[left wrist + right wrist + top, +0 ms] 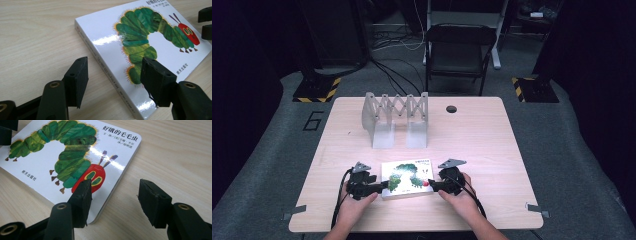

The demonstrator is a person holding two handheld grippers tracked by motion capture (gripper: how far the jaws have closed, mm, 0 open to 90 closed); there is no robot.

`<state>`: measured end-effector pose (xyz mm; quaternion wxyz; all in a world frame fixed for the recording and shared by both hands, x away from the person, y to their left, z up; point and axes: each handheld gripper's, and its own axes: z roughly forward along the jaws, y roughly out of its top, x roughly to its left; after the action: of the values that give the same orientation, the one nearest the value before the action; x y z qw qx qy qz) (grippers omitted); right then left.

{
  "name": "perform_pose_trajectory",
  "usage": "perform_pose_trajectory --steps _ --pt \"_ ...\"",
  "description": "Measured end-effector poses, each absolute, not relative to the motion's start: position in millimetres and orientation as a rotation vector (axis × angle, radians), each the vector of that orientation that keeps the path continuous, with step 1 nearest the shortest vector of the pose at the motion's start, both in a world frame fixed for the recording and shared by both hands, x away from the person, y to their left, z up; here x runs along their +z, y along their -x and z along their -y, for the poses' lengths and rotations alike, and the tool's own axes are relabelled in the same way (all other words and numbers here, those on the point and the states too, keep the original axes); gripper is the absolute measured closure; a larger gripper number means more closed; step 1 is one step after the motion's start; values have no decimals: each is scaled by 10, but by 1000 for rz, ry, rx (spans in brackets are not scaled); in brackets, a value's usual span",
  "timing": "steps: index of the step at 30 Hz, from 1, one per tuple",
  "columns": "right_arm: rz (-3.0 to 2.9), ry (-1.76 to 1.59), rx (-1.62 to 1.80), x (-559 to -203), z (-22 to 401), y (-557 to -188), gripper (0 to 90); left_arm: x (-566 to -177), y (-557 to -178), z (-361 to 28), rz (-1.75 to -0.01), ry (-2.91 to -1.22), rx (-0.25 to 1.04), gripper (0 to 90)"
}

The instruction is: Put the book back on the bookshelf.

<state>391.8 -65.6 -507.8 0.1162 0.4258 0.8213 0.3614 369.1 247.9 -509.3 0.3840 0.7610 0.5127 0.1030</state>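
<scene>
Where the pale wooden table (492,145) meets the person's edge, a white picture book (407,178) lies flat, cover up, between the two grippers. Its cover shows a green caterpillar with a red head, yellow-green eyes and purple feelers. Black Chinese lettering stands at one corner of the cover — 好饿的毛毛虫 — with smaller lines under it too fine to read; a short line of small characters sits near the caterpillar's feet, and the print along the spine is blurred.

Left gripper (384,186): held in the person's left hand (354,202), it reaches the book's left edge. In the left gripper view its jaws stand spread astride the spine edge, one over the cover by the caterpillar's tail end, the other over bare table beside the spine. Neither pad presses on the book.

Right gripper (430,184): held in the right hand (460,198), it meets the book's right edge. In the right gripper view its jaws are spread as well — one over the cover at the red head, the other over the table just off the rounded corner. No pinch is seen.

Farther back on the table stands a pale grey folding rack (395,118) with crossed slats, well apart from the book. A small round hole (451,109) shows in the tabletop to its right. A black chair (458,50) stands on the floor behind.
</scene>
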Motion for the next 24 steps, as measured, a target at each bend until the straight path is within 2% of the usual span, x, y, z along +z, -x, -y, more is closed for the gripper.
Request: perform_pose_trajectory --steps 13,17,24 --pt "-2442 -1313 1113 -5127 614 -3908 430 -5139 -3728 -2377 -1291 -1965 217 373" --pt "-2469 -1332 1142 -5137 579 -3870 438 -5134 -3733 -2367 -1293 -1956 185 414" --pt "-2466 -1331 1084 -5104 575 -3800 441 -5135 -3701 -2310 -1271 -1973 192 412"
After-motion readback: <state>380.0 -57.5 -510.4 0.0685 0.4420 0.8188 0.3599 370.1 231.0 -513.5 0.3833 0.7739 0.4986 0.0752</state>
